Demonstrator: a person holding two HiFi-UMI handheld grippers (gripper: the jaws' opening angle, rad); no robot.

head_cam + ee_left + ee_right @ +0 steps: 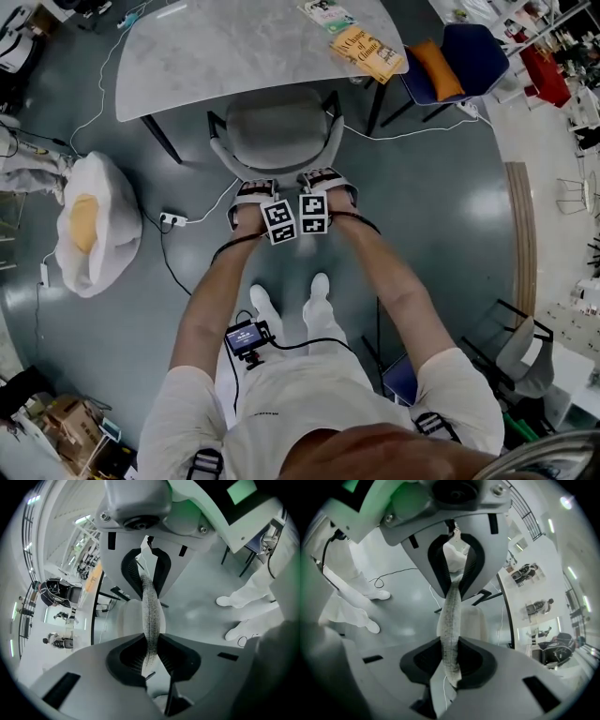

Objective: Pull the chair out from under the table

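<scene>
The grey chair [279, 127] stands with the front of its seat under the marbled grey table [225, 52], its curved backrest [281, 172] towards me. My left gripper [255, 191] and right gripper [327, 182] sit side by side on the backrest's top edge. In the left gripper view the left gripper [149, 616] has both jaws pressed on the speckled grey backrest rim [151, 603]. The right gripper [452, 620] pinches the same rim [451, 613] in the right gripper view. Both point steeply down.
A white and yellow beanbag [92, 225] lies at the left, with a power strip [172, 219] and cables on the floor beside it. A blue chair with an orange cushion [448, 64] stands at the table's right corner. A yellow book [367, 52] lies on the table. My shoes [319, 289] are behind the chair.
</scene>
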